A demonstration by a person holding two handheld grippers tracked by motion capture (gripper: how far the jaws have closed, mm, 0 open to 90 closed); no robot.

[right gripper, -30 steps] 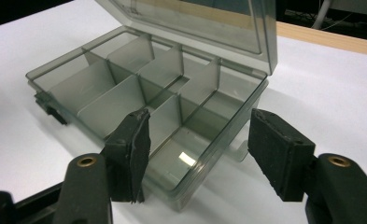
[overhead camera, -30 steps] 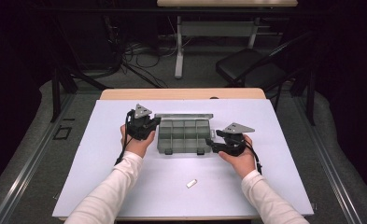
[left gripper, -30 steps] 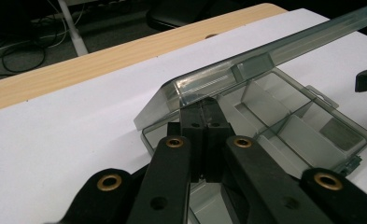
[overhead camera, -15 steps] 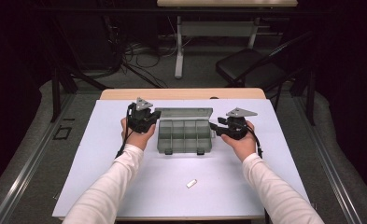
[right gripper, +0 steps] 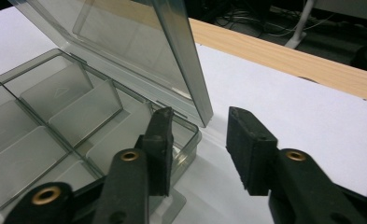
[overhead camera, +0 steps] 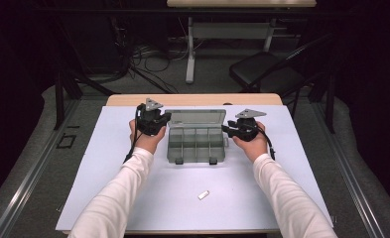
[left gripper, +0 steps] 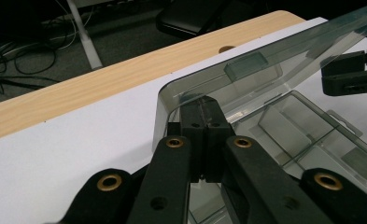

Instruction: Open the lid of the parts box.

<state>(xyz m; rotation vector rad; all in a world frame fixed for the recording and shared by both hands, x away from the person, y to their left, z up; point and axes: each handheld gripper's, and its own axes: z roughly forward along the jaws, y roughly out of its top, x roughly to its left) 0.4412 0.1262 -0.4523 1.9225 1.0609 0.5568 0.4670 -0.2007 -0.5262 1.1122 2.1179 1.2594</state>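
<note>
Clear grey compartment box (overhead camera: 196, 144) near the middle of the white mat (overhead camera: 108, 198), toward its far half, lid (overhead camera: 196, 117) raised and leaning back from the far edge. Inside, dividers marking off several bins, all looking bare. Left gripper (overhead camera: 155, 122) at the box's left far corner, held in the left hand (overhead camera: 145, 139); in the left gripper view (left gripper: 202, 116) clenched tight on the lid's left edge, black pads pressed together with the clear plastic caught between them near the rounded corner. Right gripper (overhead camera: 228, 130) at the box's right side, held in the right hand (overhead camera: 252, 144); jaws have just been closing, yet in the right gripper view (right gripper: 197, 126) stand apart with a clear gap, astride the lid's right edge and the box's near corner, one pad inside over a bin, the other outside over the mat, neither seen pressing on plastic. Released, then, on that side. Small white piece (overhead camera: 203, 195) lying alone on the mat toward the near edge, well apart from box and hands. Wooden table edge (overhead camera: 192, 99) past the mat's far side; beyond it, a dark floor with cables (overhead camera: 148, 54) and a black chair (overhead camera: 267, 74).
</note>
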